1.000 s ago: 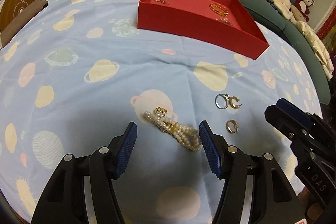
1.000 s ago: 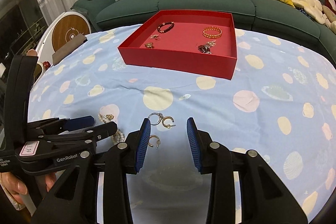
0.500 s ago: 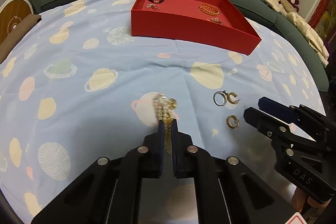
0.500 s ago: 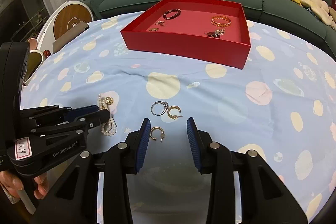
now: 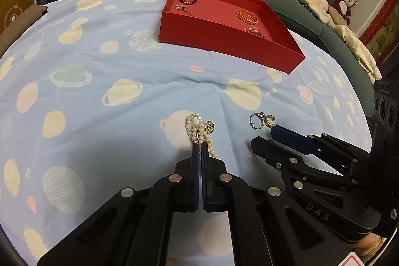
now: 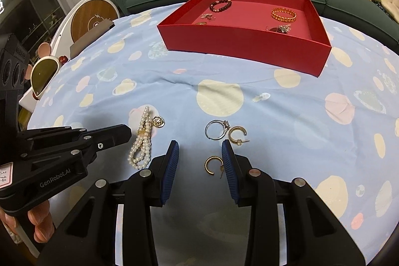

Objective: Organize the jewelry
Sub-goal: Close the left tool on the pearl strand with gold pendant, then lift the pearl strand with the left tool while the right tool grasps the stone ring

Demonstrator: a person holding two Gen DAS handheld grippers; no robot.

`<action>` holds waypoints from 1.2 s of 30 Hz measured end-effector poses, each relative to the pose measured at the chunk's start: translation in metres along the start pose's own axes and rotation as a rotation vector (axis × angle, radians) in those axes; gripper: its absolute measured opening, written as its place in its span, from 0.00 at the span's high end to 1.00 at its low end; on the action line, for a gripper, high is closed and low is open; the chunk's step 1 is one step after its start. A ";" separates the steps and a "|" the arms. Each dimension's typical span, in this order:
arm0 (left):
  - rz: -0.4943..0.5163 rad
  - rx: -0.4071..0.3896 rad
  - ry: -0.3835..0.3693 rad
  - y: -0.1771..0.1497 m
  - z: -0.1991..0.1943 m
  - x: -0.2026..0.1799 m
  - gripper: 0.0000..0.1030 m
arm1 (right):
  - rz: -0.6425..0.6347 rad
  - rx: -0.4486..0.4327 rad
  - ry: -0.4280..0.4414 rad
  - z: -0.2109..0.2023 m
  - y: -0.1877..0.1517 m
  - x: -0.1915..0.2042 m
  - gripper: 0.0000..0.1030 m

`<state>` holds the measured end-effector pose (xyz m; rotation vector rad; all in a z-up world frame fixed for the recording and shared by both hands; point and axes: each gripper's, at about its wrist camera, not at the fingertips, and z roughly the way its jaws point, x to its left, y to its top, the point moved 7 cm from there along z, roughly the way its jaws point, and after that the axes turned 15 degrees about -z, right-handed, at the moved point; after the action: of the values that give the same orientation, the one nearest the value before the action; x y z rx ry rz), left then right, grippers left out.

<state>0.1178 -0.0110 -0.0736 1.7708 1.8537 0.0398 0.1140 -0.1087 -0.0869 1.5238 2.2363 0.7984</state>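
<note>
Left wrist view: left gripper (image 5: pixel 200 148) jaws pinch the pearl bracelet (image 5: pixel 197 127); right gripper (image 6: pixel 200 156) jaws spread around a gold earring (image 6: pixel 212 165).

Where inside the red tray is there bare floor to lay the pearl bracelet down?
The red tray is bare across its middle, between the dark bead bracelet and the gold bracelet. Small pieces crowd the floor just in front of each bracelet.
</note>
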 end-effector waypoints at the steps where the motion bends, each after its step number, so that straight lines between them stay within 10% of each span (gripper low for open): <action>1: 0.001 0.004 0.003 -0.001 0.002 -0.001 0.97 | 0.003 0.006 0.000 0.003 0.000 -0.001 0.67; 9: -0.012 -0.013 0.019 0.002 0.017 -0.005 0.73 | -0.008 -0.002 -0.072 0.013 0.004 -0.013 0.67; 36: 0.048 -0.113 -0.078 0.033 -0.030 -0.029 0.88 | -0.038 -0.152 -0.095 -0.036 0.041 -0.011 0.77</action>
<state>0.1338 -0.0231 -0.0248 1.7149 1.7203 0.0904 0.1288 -0.1176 -0.0340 1.4148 2.0802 0.8459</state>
